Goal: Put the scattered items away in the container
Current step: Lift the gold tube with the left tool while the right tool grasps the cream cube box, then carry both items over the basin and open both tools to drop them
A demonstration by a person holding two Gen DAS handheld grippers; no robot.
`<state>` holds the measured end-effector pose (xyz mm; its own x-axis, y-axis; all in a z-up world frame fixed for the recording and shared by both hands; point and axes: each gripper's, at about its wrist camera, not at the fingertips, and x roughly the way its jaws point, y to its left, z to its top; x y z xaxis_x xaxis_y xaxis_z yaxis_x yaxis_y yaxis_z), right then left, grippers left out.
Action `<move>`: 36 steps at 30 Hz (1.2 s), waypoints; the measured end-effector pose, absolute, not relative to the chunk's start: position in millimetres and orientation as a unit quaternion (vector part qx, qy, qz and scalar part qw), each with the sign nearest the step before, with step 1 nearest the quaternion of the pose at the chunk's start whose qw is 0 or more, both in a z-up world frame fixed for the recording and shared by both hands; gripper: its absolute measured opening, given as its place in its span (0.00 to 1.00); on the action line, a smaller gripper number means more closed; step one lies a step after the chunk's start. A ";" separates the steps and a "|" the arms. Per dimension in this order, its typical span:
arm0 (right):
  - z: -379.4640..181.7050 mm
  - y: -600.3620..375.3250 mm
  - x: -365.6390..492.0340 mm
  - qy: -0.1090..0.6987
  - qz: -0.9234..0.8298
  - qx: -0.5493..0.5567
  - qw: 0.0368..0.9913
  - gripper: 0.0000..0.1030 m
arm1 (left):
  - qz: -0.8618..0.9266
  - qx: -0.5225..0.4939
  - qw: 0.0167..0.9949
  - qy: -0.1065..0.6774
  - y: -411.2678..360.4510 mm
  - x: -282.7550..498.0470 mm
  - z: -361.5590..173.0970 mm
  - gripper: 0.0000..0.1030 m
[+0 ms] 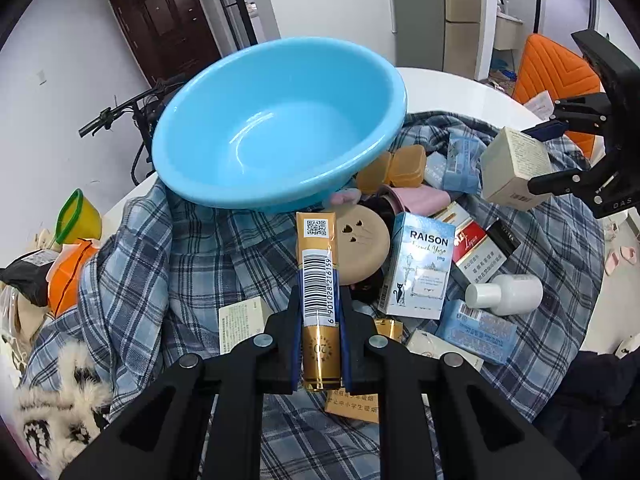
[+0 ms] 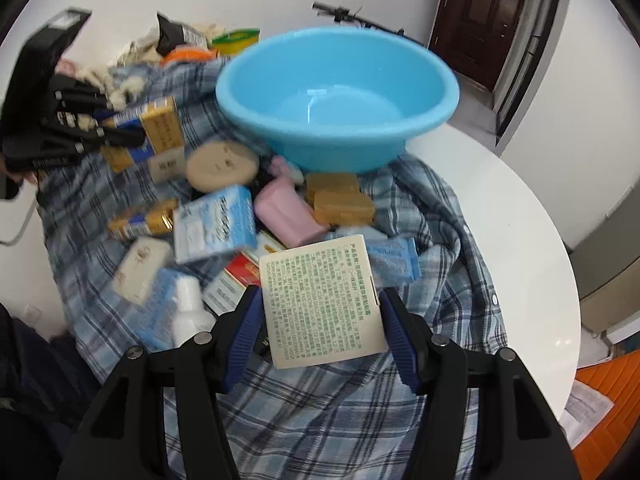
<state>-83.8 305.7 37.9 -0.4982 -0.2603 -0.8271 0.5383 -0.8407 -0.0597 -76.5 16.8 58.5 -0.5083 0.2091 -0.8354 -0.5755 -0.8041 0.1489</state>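
An empty blue basin (image 1: 280,132) (image 2: 340,92) sits tilted on the far part of a plaid cloth (image 1: 160,264). My left gripper (image 1: 320,320) is shut on a slim gold pack with a barcode (image 1: 318,272), held upright in front of the basin; the right wrist view shows this gripper (image 2: 116,128) and the gold pack (image 2: 156,128) at the left. My right gripper (image 2: 320,312) is shut on a cream box with green print (image 2: 320,296), lifted above the pile; from the left wrist that cream box (image 1: 516,168) hangs at the right.
Several items lie on the cloth: a RAISON box (image 1: 420,268), a white bottle (image 1: 504,294), a tan round case (image 1: 362,244), orange cases (image 1: 400,166), a pink case (image 2: 284,212). The white round table (image 2: 500,208) shows at the right. A furry item (image 1: 60,392) lies near left.
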 end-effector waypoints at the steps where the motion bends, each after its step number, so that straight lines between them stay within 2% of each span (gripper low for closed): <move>1: 45.0 306.4 -81.2 0.151 -0.857 0.433 0.237 0.56 | 0.846 -0.434 0.233 0.204 16.4 -73.7 62.9 0.16; 11: 122.5 309.3 -44.2 0.124 -0.903 0.327 0.251 0.57 | 0.874 -0.373 0.239 0.202 14.3 -34.4 109.1 0.16; 22: 127.0 297.8 -41.7 0.133 -0.901 0.319 0.261 0.57 | 0.874 -0.365 0.241 0.211 16.5 -33.2 114.5 0.16; 29: 147.9 292.2 -101.3 0.117 -0.912 0.303 0.250 0.57 | 0.888 -0.346 0.235 0.193 34.9 -89.2 135.9 0.16; 36: 170.8 270.7 -187.4 0.051 -0.930 0.284 0.227 0.57 | 0.919 -0.338 0.179 0.100 34.7 -202.9 164.3 0.16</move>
<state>-187.4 270.7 170.8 -0.7354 -0.3930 -0.5520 0.4513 -0.8918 0.0338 -202.9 34.7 164.3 -0.7076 0.2613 -0.6565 -0.3962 -0.9160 0.0625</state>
